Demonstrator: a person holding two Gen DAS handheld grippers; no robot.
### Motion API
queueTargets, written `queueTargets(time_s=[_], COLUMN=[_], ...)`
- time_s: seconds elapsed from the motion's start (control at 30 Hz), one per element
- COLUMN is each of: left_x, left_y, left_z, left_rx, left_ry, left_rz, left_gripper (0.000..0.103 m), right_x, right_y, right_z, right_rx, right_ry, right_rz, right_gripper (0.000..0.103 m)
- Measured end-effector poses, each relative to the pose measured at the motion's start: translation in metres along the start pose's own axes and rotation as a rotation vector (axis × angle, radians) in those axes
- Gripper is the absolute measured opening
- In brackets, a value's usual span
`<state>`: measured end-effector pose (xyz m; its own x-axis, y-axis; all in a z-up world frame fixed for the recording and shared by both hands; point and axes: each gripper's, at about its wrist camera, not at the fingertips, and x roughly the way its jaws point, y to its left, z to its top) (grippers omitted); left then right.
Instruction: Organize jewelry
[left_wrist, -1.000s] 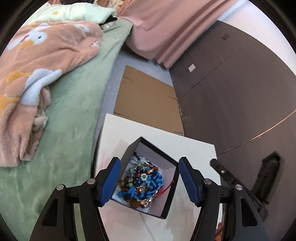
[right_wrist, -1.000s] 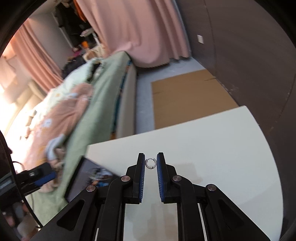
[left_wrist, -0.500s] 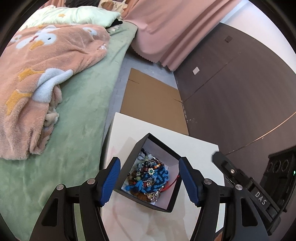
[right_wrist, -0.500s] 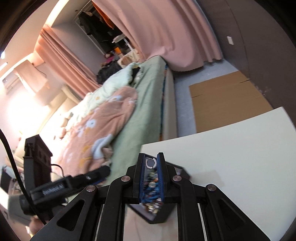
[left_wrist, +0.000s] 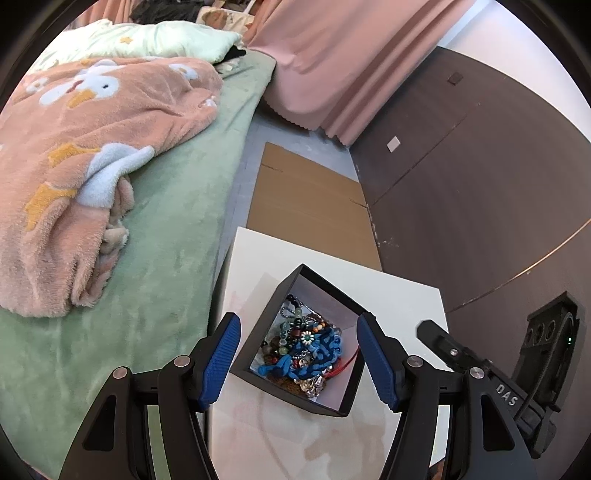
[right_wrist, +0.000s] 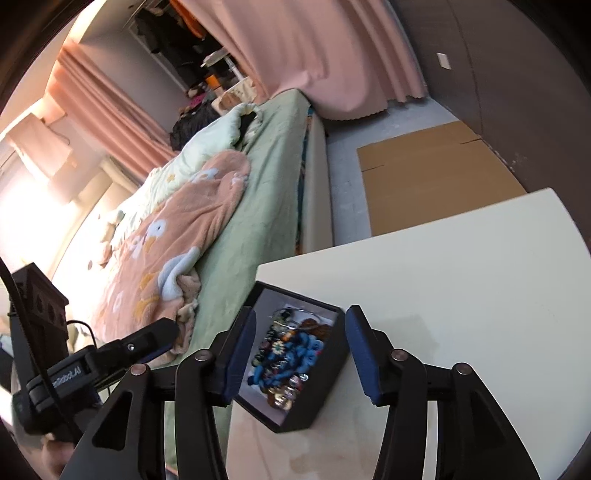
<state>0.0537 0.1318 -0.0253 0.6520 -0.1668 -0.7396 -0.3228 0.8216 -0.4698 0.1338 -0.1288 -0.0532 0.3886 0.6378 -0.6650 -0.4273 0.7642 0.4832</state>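
Your left gripper (left_wrist: 298, 363) is spread wide, holding nothing, hovering over the black jewelry box (left_wrist: 255, 347); your right gripper (right_wrist: 301, 350) is also spread wide and empty above the same box (right_wrist: 325, 384). The box sits on the white table (left_wrist: 258, 258) close to its left edge, the one beside the bed (left_wrist: 173, 229), lid off, opening facing up. It is turned diagonal to the table edges, one corner pointing toward the far edge; long axis hard to call, looks near square. Inside, a tangled heap of jewelry (left_wrist: 306, 347): blue cord piece, beads, a flower charm, red thread, metal bits. Table surface is pale with faint stains near you. Bed has a green sheet and a peach duck blanket (left_wrist: 85, 155). Flat cardboard (left_wrist: 310, 206) lies on the floor past the table's far edge, pink curtain (left_wrist: 332, 62) behind it, dark brown wall (left_wrist: 480, 184) on the right.
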Motion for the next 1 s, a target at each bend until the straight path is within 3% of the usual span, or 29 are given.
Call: queueTargets(time_s=[0.27,0.33,0.4,0.53,0.6,0.67,0.9,1.0], left_x=[-0.012,-0.012,-0.011,-0.014,-0.02,-0.025,-0.018,-0.012], left_y=[-0.023,-0.027,-0.031,-0.044,-0.051,-0.058,-0.084,-0.094], left_z=[-0.011,-0.015,-0.018,-0.029,-0.034,-0.041,-0.066,-0.074], left_rx=[0.053,0.061,0.071,0.111,0.134,0.153,0.242,0.269], left_ry=[-0.097,-0.105,-0.107,-0.156,-0.196,-0.237,-0.255,-0.241], left_rz=[0.028,0.031,0.038,0.11,0.13,0.132,0.151,0.141], left_gripper=[0.066,0.067,0.07,0.075,0.084,0.101,0.102,0.102], right_x=[-0.037,-0.047,-0.056,-0.072,-0.078,-0.083,-0.1,-0.106], right_y=[-0.015,-0.016,-0.02,-0.03,-0.031,-0.031,-0.041,-0.046], right_z=[-0.008,-0.01,-0.013,-0.015,-0.015,-0.016,-0.016,-0.018], right_rx=[0.026,0.02,0.031,0.064,0.061,0.05,0.048,0.036], right_ry=[-0.024,-0.037,-0.058,-0.06,-0.068,-0.075,-0.088,-0.089], right_rz=[-0.037,-0.067,-0.103,-0.114,-0.128,-0.143,-0.17,-0.172], right_gripper=[0.053,0.071,0.08,0.081,0.081,0.081,0.082,0.089])
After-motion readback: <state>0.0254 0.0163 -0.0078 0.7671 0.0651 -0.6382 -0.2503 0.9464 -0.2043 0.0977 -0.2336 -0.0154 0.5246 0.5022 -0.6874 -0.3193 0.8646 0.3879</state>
